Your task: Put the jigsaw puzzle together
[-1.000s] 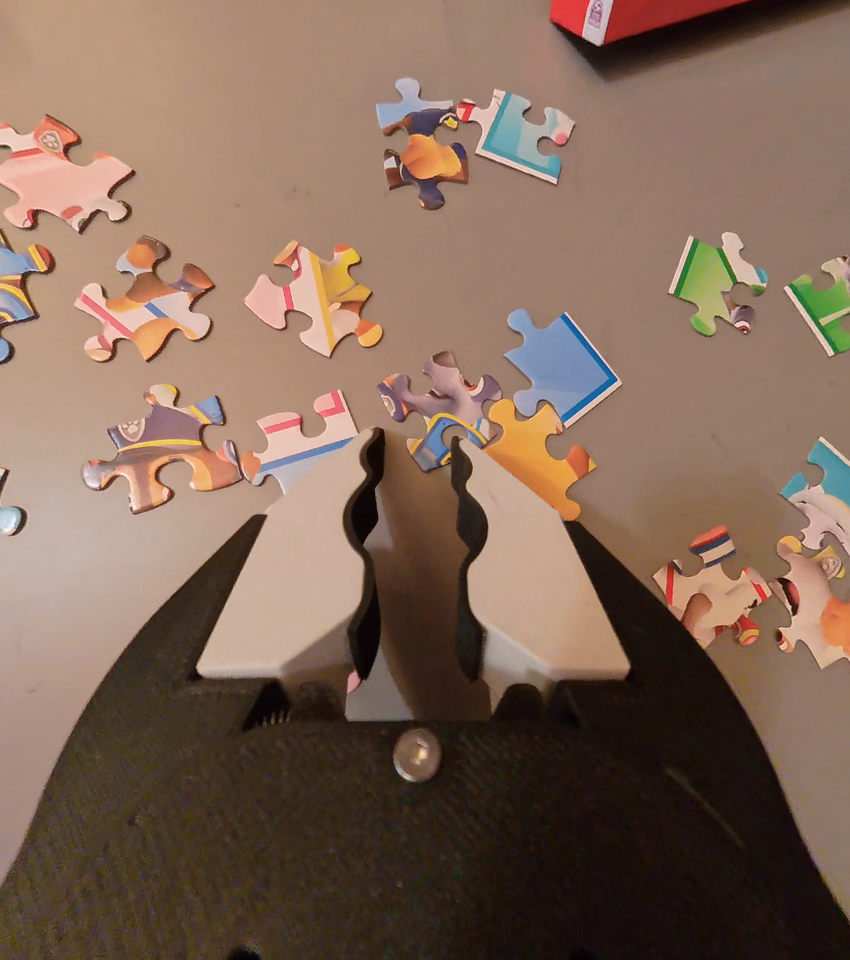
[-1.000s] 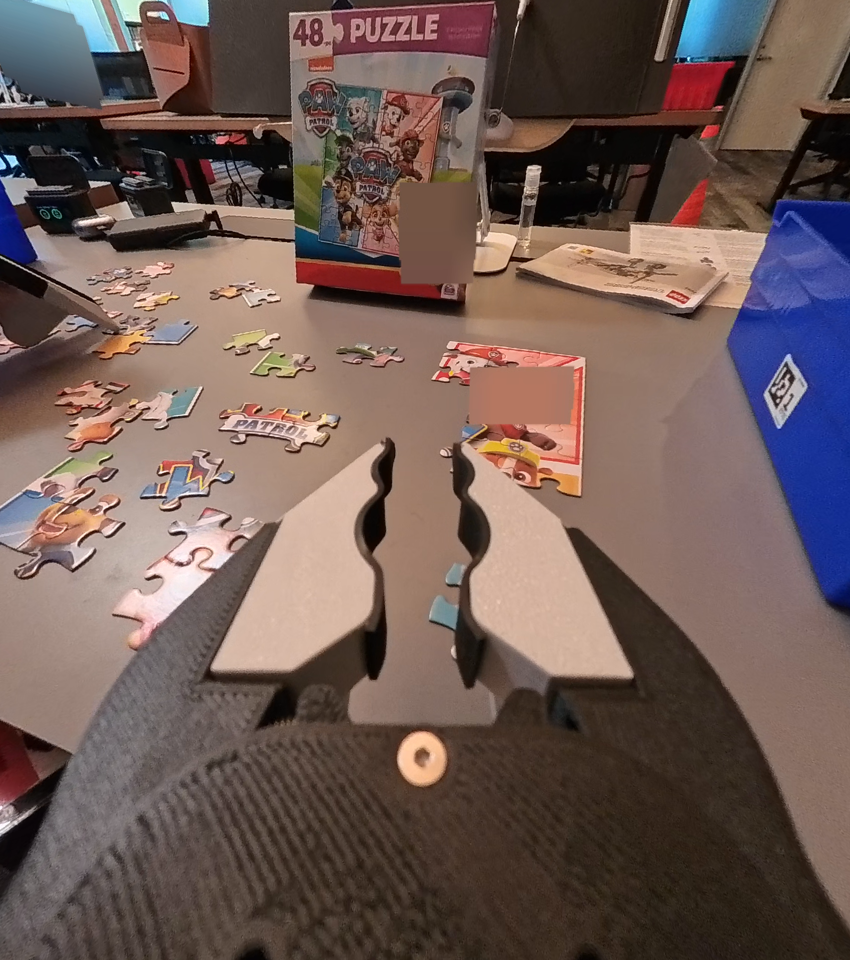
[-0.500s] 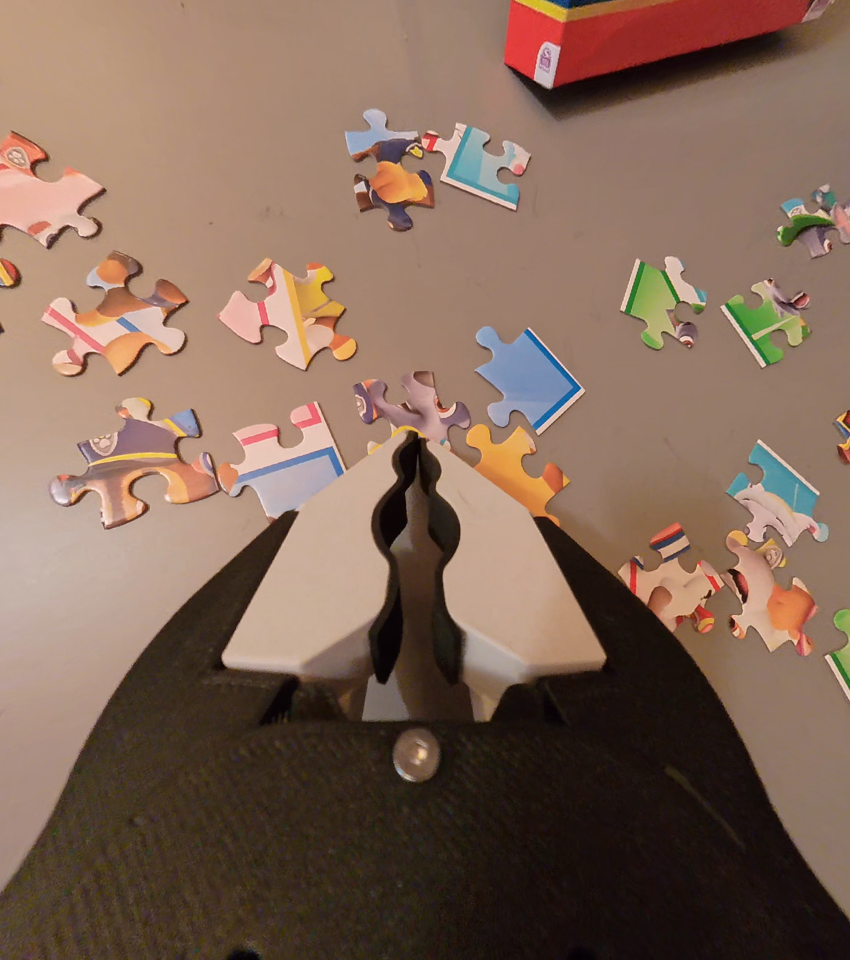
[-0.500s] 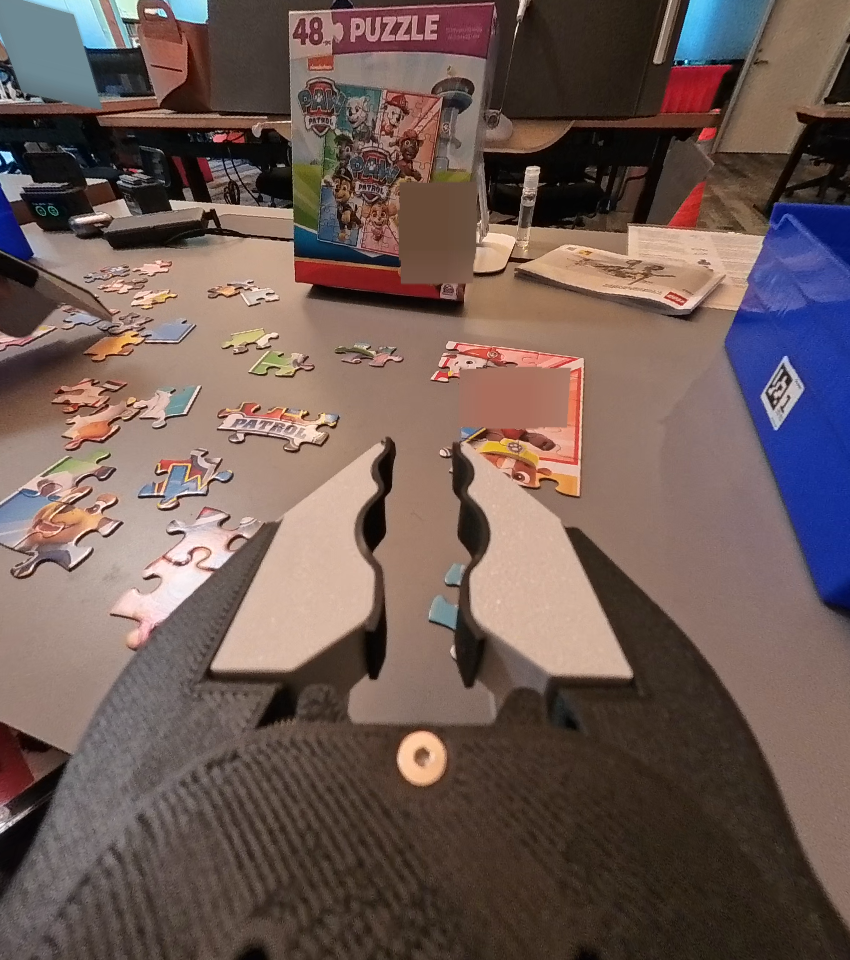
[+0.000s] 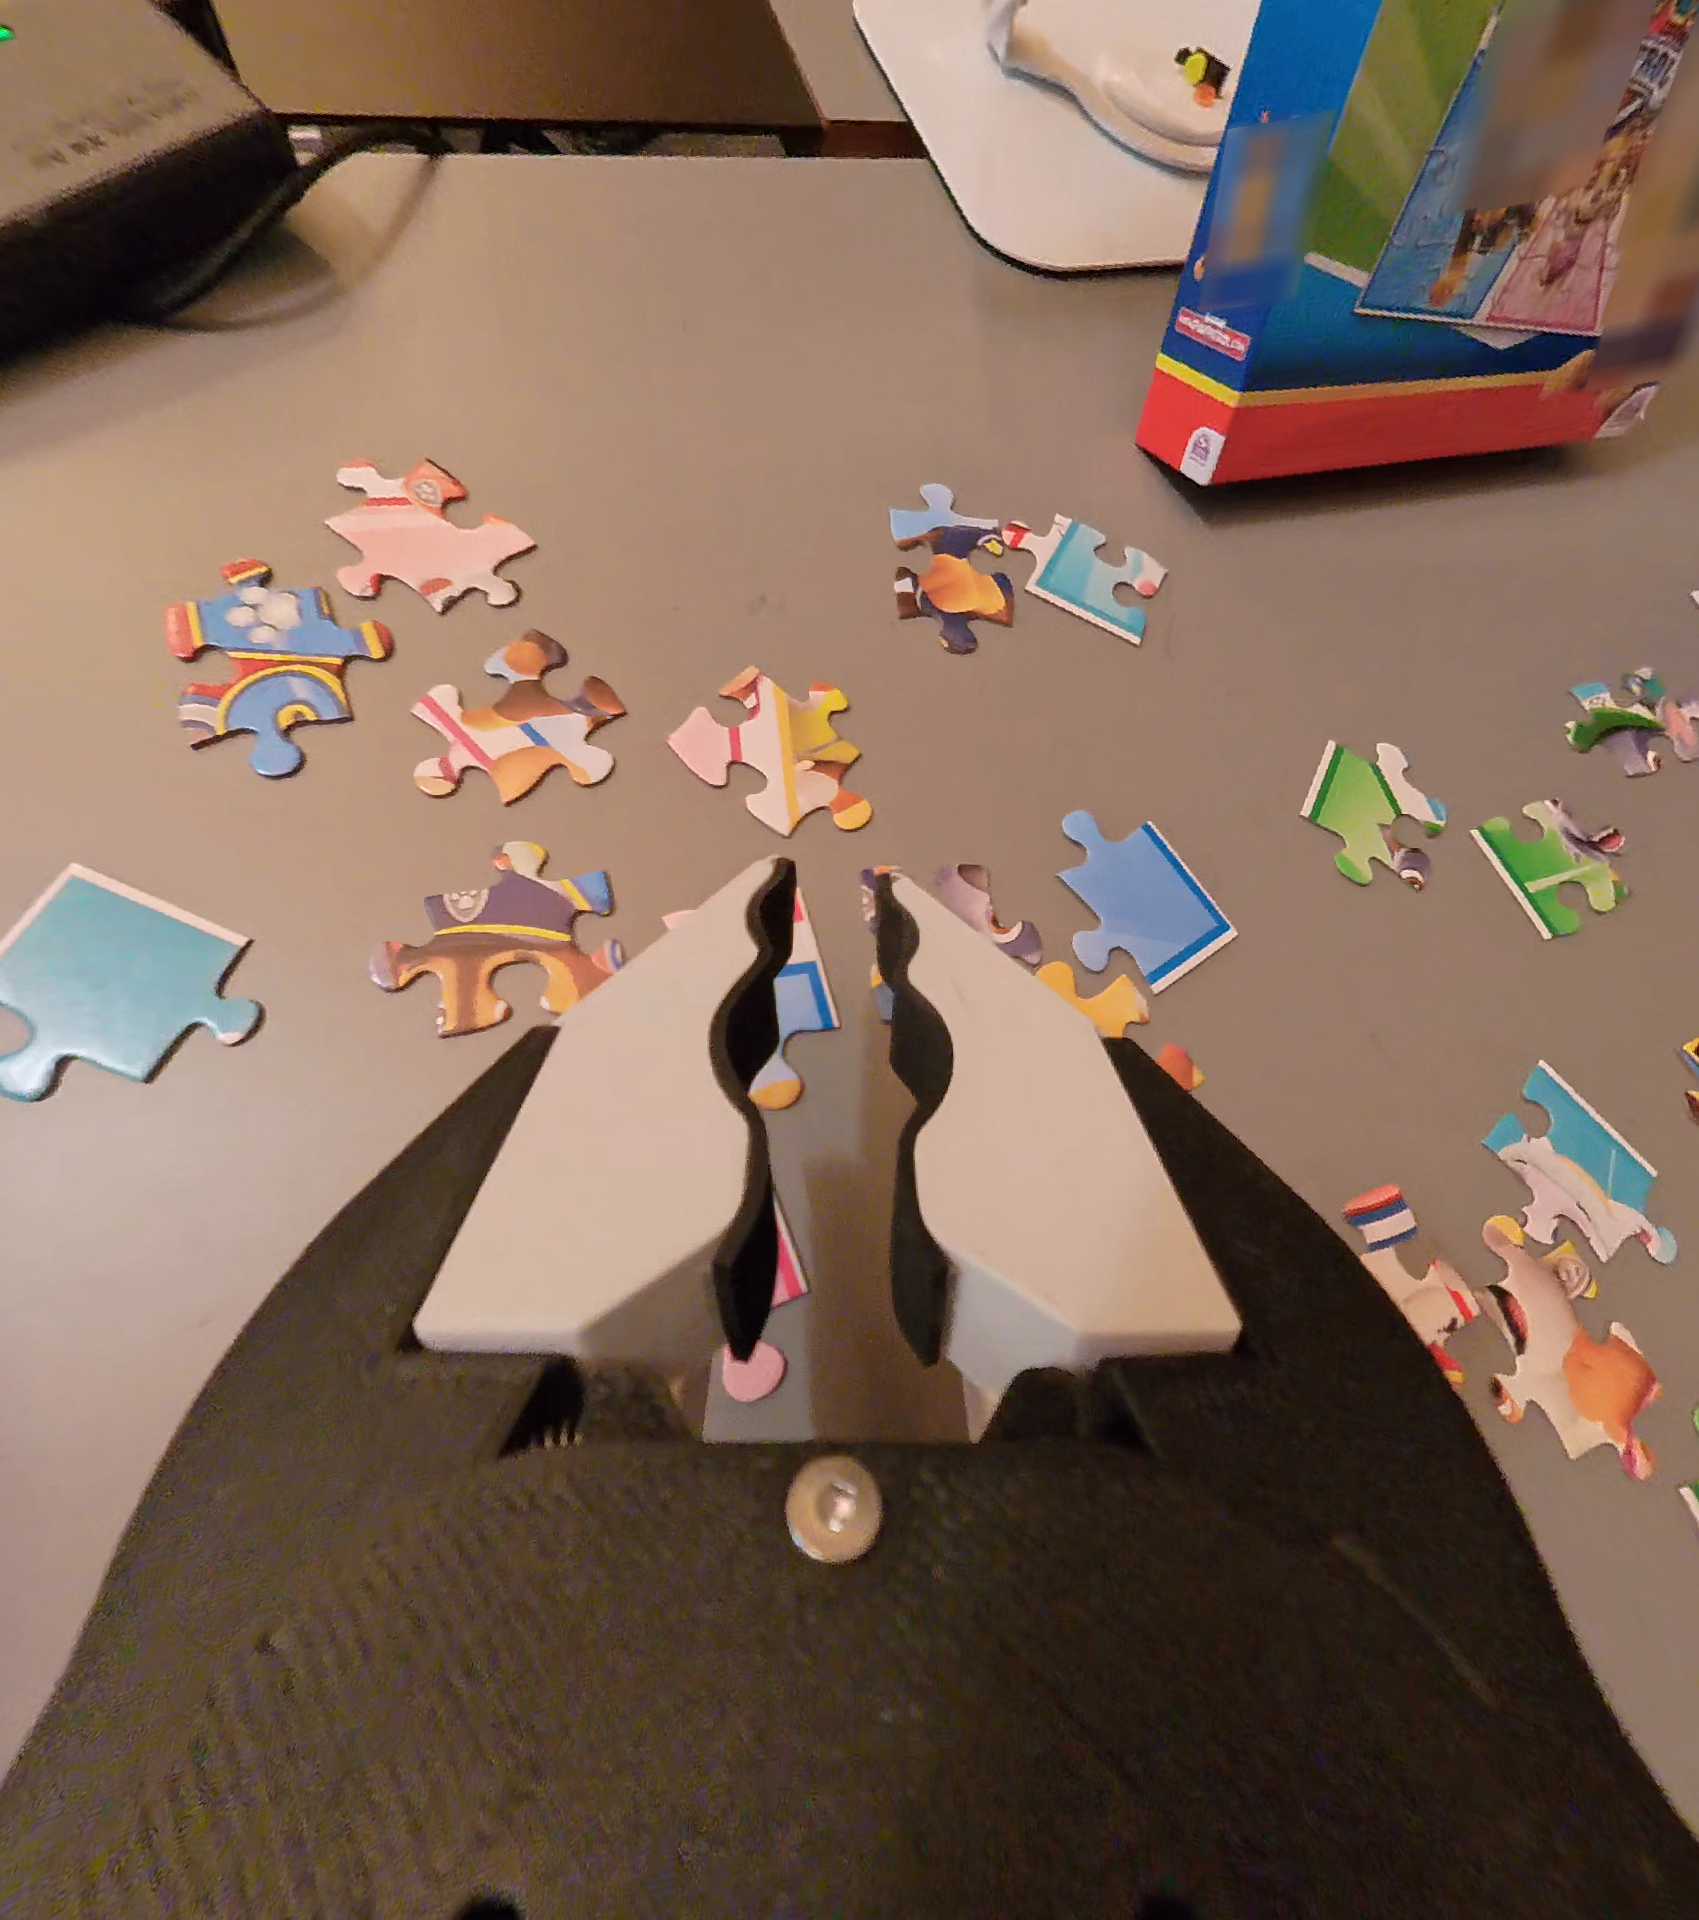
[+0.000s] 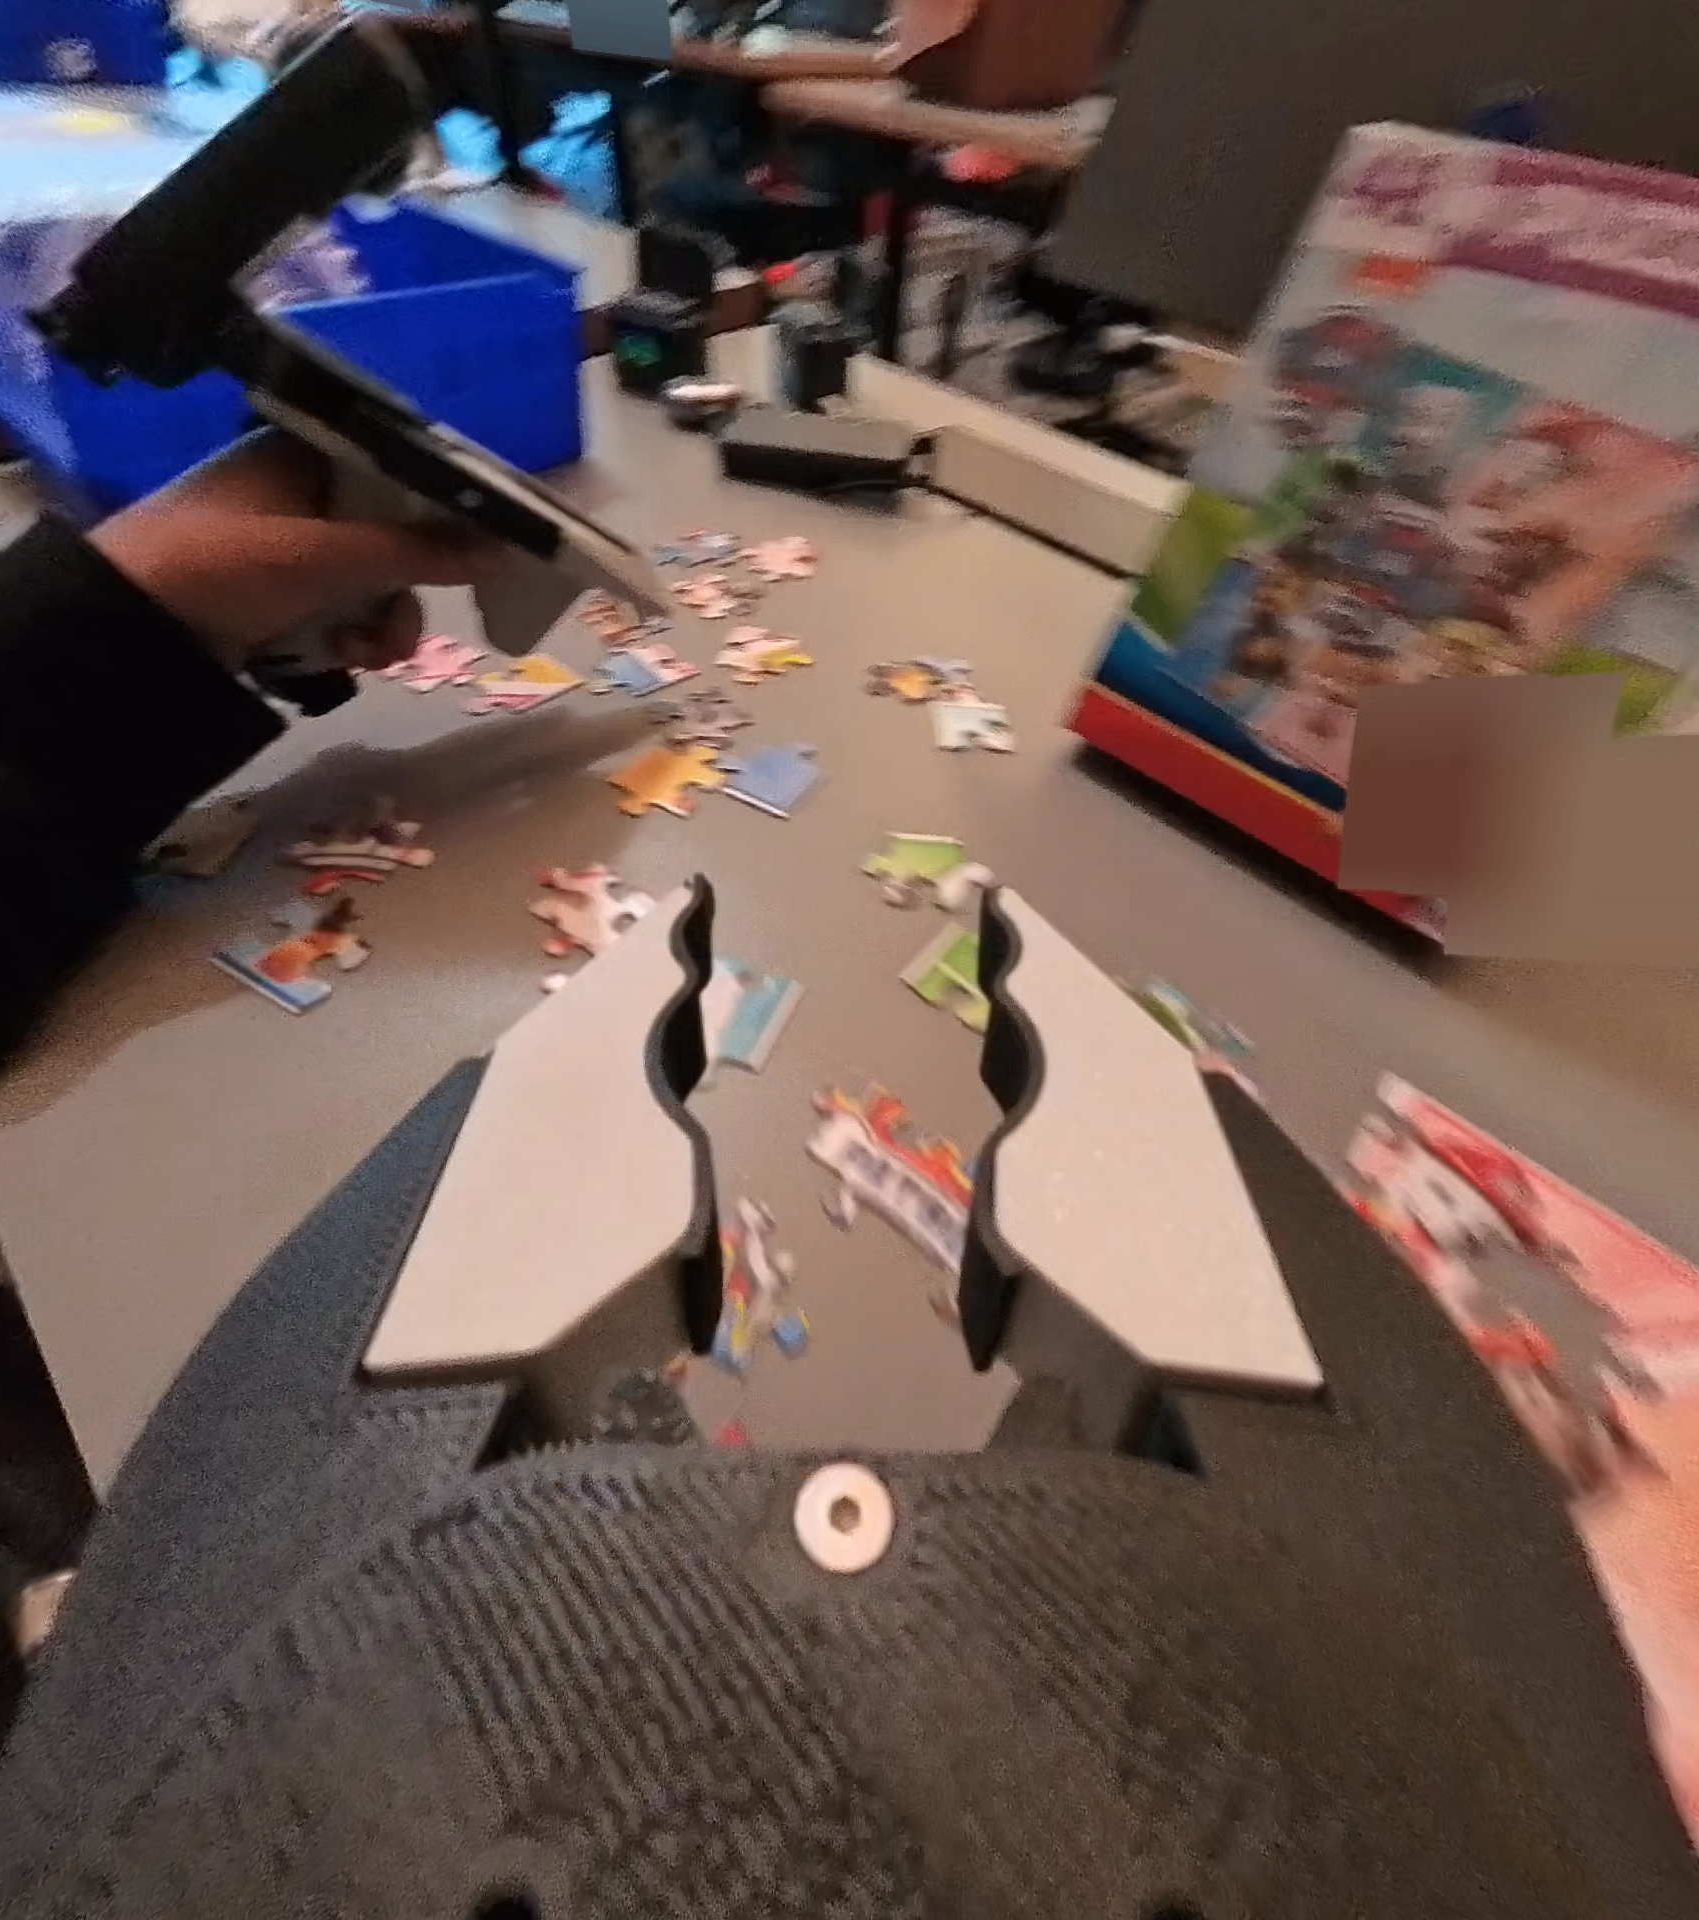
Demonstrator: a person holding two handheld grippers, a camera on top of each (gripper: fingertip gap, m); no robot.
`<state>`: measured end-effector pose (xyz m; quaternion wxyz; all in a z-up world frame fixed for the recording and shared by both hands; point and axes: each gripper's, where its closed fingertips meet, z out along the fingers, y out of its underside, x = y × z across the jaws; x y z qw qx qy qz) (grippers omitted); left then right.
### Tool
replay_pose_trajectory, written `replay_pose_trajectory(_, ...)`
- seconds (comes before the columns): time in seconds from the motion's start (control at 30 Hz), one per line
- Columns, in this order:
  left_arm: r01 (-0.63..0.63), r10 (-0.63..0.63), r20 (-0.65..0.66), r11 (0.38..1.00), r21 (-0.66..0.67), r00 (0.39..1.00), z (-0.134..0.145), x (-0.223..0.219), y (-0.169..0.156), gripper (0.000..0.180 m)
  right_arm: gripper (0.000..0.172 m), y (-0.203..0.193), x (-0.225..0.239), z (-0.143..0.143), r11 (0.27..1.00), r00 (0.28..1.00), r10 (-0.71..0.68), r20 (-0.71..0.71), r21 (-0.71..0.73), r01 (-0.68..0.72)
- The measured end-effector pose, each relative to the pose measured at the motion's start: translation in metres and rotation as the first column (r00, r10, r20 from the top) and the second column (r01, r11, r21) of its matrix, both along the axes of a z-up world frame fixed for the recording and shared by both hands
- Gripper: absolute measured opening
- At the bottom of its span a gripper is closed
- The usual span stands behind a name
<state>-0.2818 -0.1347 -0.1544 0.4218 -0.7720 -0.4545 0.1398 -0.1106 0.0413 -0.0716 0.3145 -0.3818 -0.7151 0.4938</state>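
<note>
Scattered cartoon-printed puzzle pieces (image 5: 772, 753) lie face up on the grey desk (image 5: 668, 416). The left tongs (image 5: 829, 883) hang open above a white piece with a blue border (image 5: 803, 997), gripping nothing. The right tongs (image 6: 840, 904) stand wide open and bare above a lettered badge piece (image 6: 892, 1158). A puzzle box (image 5: 1447, 260) stands upright behind; a blue bin (image 6: 450, 343) sits at the far left.

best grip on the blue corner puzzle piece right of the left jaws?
The blue corner piece lies flat on the table, so probably come from above and pinch across its two straight white-bordered edges' corner, which faces right and is clear; the orange piece crowds its near side.
</note>
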Motion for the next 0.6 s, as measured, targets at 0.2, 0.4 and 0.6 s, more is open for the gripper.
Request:
replay_pose_trajectory(0.2,-0.034,0.035,-0.032,0.998,0.047,0.999,0.009,-0.006,-0.014,0.014,0.044,-0.095,-0.081,-0.033,0.93,0.922,0.331,0.201,0.094,-0.355)
replay_pose_trajectory(0.4,-0.071,0.072,-0.034,0.997,0.022,0.997,0.002,-0.014,-0.032,0.014,0.044,-0.154,-0.137,-0.066,0.855,0.837,0.431,0.336,0.145,-0.498)
replay_pose_trajectory(0.6,-0.045,0.046,-0.046,0.999,0.028,0.998,0.006,-0.012,-0.025,0.015,0.058,-0.159,-0.153,-0.112,0.82,0.808,0.388,0.444,0.235,-0.523)
